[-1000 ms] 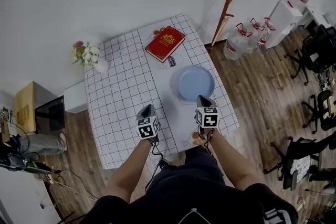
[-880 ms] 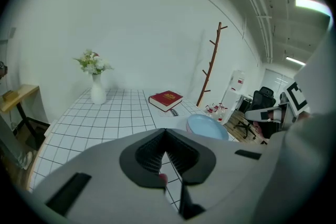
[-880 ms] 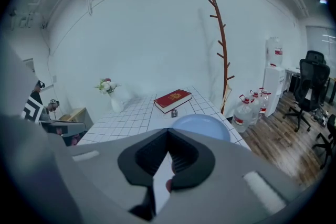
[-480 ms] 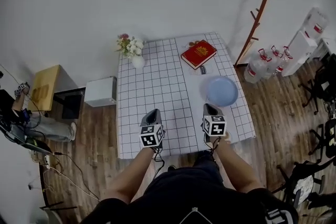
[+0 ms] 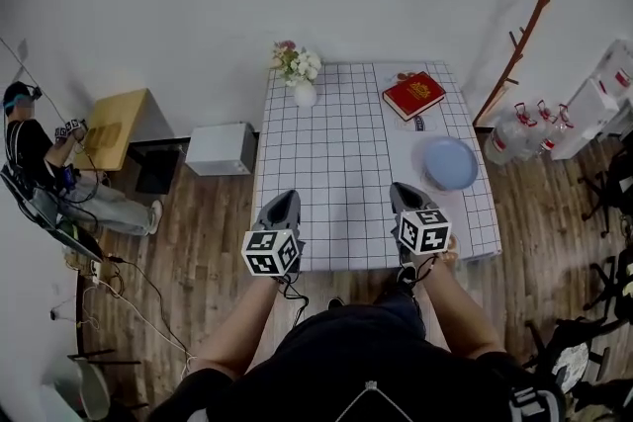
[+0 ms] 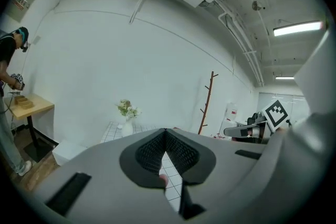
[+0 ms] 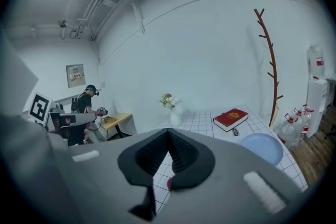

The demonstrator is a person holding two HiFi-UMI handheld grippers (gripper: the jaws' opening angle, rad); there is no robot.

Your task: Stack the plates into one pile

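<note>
Head view: left gripper [image 5: 282, 205] and right gripper [image 5: 406, 195] above near edge of table [image 5: 336, 163], both jaws closed together, nothing between. Blue plates [image 5: 450, 163] at 2 o'clock from right gripper, apart; count unreadable. Red book [image 5: 414, 95] at 11 o'clock beyond plates. Flower vase [image 5: 300, 74] at 12 o'clock from left gripper, far edge.
</note>
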